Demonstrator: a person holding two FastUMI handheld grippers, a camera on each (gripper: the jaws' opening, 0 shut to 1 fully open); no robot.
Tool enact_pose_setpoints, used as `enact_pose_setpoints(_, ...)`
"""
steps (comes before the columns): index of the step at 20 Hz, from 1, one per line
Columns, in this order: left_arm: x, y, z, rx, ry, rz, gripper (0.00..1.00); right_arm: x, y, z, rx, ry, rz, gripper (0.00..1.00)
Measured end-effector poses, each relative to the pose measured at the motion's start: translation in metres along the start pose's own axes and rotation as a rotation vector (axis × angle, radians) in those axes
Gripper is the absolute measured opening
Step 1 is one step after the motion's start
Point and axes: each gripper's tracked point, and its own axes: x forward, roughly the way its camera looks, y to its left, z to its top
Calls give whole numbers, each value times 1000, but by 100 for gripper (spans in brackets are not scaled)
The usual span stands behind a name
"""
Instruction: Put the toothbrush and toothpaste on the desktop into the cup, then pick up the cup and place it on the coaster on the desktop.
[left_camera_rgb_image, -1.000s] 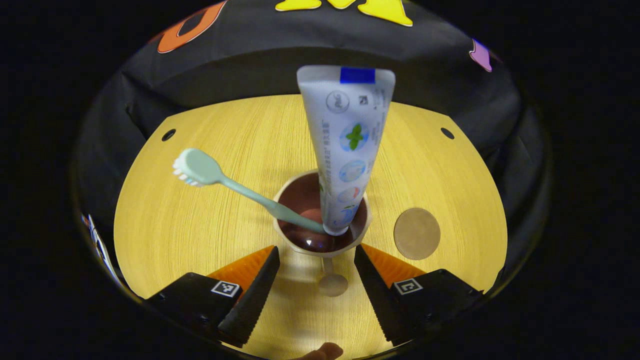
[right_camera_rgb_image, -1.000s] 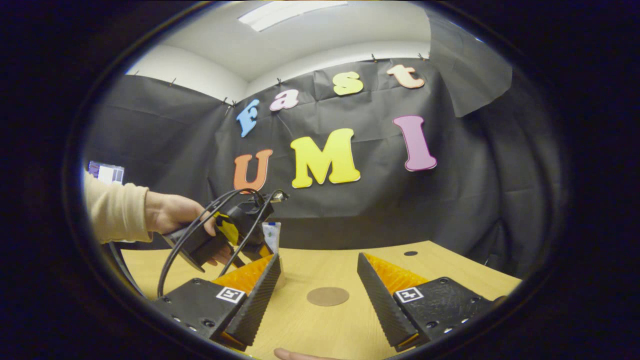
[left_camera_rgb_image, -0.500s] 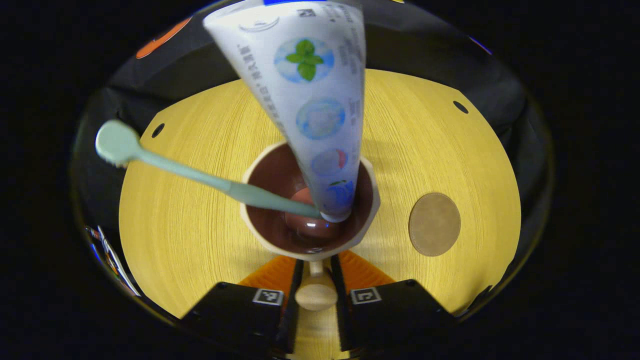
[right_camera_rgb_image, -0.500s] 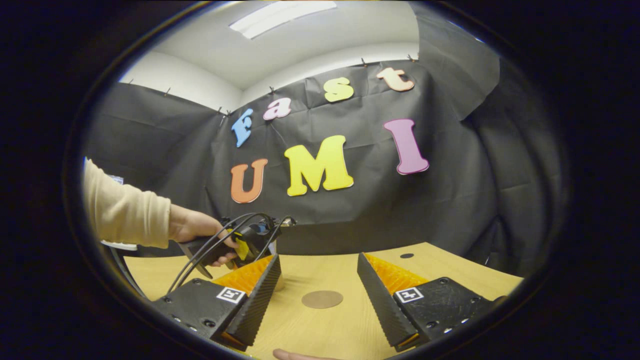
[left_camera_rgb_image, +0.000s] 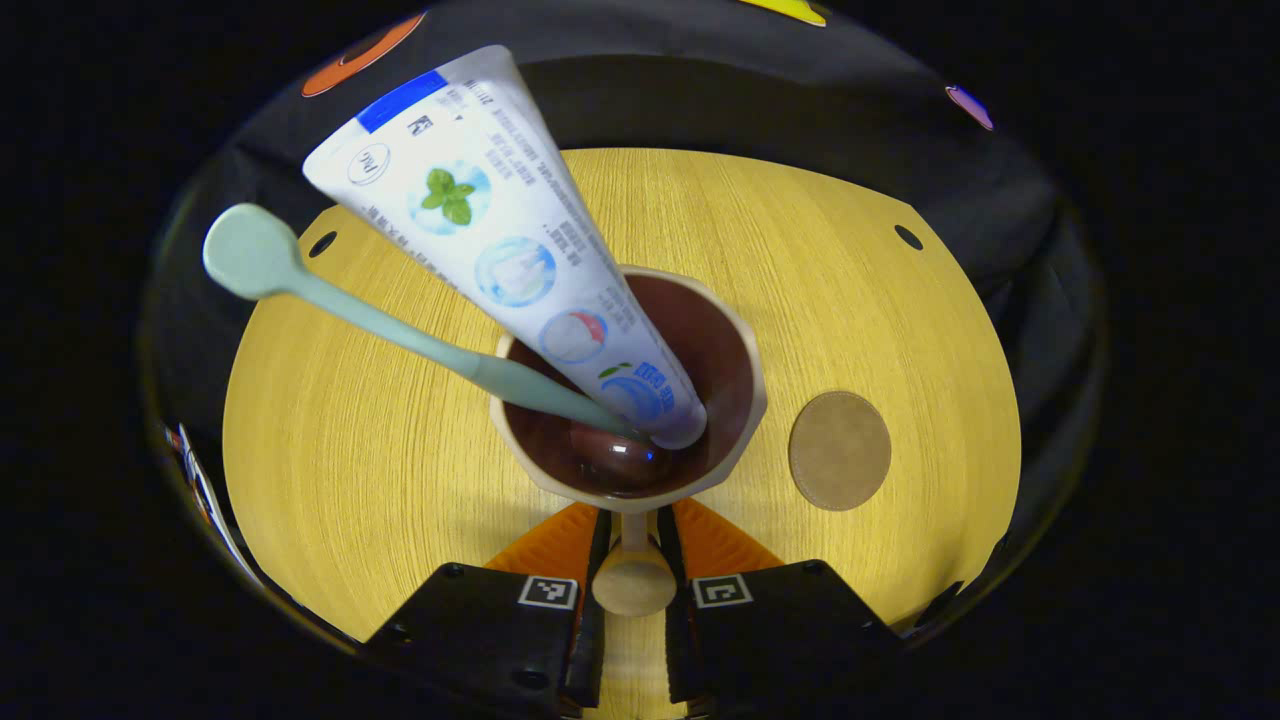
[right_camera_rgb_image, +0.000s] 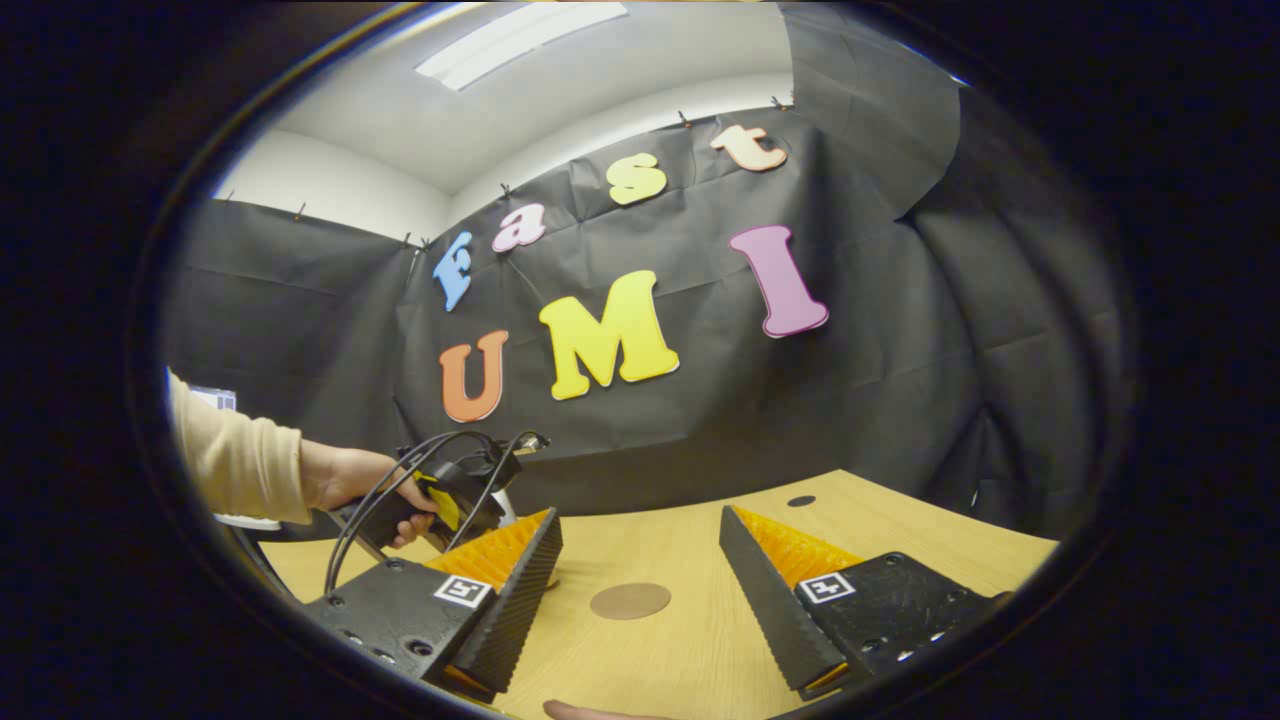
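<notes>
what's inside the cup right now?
The cup holds the toothpaste tube, cap end down, and the toothbrush, handle end down; both lean out over the rim. Their lower ends cover part of the cup's bottom.

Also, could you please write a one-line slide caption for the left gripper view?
Left gripper shut on the handle of the cup holding toothbrush and toothpaste, coaster nearby.

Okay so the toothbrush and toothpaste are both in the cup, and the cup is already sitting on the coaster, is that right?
Not quite. The toothbrush and toothpaste are in the cup, but the left gripper view shows the cup beside the coaster, not on it.
</notes>
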Motion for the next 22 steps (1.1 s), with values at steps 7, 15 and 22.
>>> enact_pose_setpoints(7,-46,-78,-3,153,-21,-98,28,2,-10,0,5,10,-13,95)
enact_pose_setpoints(15,-64,-97,-22,246,-2,-68,29,3,-32,-2,83,36,-47,95)
enact_pose_setpoints(22,-88,-95,-1,233,-64,-62,39,2,-39,0,106,28,-61,95)
